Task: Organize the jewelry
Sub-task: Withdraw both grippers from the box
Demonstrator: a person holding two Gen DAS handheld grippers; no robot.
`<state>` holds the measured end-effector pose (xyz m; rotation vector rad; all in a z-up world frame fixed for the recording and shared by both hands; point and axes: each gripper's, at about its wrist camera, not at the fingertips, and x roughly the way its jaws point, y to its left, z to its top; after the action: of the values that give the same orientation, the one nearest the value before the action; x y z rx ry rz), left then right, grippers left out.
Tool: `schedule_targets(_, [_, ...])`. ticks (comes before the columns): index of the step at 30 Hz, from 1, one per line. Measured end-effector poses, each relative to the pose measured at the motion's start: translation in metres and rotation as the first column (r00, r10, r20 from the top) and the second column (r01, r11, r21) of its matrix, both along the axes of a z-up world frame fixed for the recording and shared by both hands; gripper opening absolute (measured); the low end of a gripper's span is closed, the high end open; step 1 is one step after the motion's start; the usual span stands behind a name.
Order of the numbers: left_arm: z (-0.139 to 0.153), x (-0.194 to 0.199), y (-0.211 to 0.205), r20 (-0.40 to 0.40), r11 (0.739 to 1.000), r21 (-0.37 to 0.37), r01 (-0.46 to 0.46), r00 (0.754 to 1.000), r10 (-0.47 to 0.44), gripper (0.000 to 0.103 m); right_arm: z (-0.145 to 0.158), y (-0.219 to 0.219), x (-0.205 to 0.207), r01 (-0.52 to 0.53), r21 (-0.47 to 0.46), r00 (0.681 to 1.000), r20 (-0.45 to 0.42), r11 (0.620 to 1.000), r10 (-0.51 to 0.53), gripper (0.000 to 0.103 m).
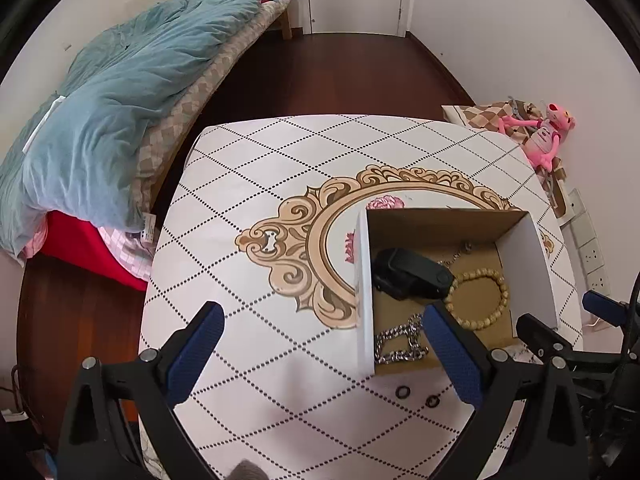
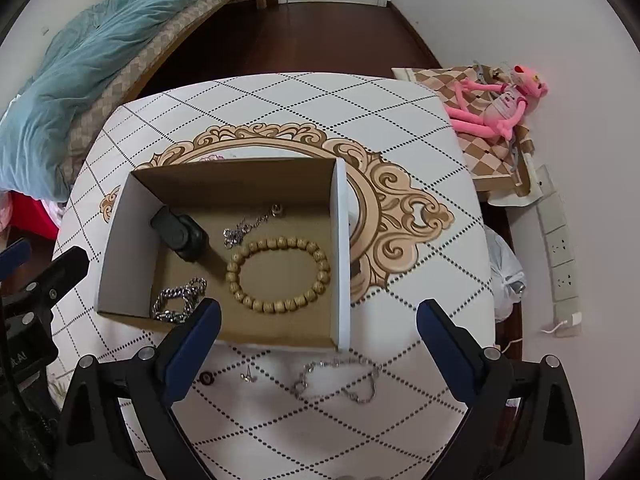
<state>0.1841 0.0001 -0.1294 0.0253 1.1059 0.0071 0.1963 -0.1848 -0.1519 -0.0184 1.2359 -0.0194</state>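
Both claws, left [image 1: 326,354] and right [image 2: 318,350], gape, holding nothing.

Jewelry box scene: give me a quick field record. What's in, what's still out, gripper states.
container: open cardboard box on the patterned table
in box: wooden bead bracelet, chunky silver chain, thin silver chain, black case
still on table: thin silver necklace, small stud, dark ring, second dark ring
left gripper: open, empty, left of the box
right gripper: open, empty, above the loose pieces
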Motion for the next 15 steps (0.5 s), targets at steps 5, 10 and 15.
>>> schedule_targets(5, [0.015,-0.015,-0.002,0.027,1.0,-0.009,0.002,1.0,-0.001,0.101,0.014,0.003,-0.016,0.006,0.007,0.999,0.033,1.0,-0.007,0.099])
schedule_targets(10, [0.04,-0.037,-0.003,0.089,0.999,0.029,-0.019,0.996,0.016,0.101,0.043,0.006,-0.037,0.012,0.002,0.996,0.091,1.0,-0.012,0.1])
schedule_targets(15, [0.061,-0.06,0.0,0.122,0.999,0.032,-0.041,0.992,0.037,0.101,0.07,0.002,-0.058,0.025,0.009,0.989,0.147,1.0,-0.026,0.1])
